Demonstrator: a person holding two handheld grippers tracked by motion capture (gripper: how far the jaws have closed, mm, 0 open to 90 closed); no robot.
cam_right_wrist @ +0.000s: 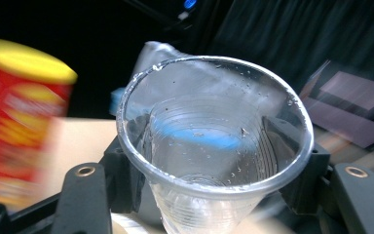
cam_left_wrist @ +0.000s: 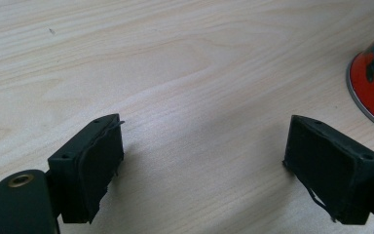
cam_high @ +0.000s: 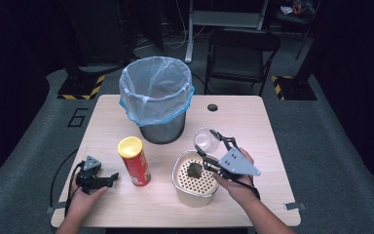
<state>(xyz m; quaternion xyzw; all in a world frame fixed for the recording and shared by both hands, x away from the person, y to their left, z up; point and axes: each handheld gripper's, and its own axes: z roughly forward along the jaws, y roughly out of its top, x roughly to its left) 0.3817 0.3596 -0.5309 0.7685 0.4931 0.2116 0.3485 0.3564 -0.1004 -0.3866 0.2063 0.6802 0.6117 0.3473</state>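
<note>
Clear plastic cup sat clamped between the jaws of the right hand-held gripper, held up off the bench just past the white perforated strainer tub, near the lined trash bin. Its long axis was tipped, with the open mouth facing back toward the gripper camera and the base pointing away. A dark lump lay in the tub. Left hand-held gripper rested low on the bench, jaws spread wide with nothing between them, just beside the red chip can.
</note>
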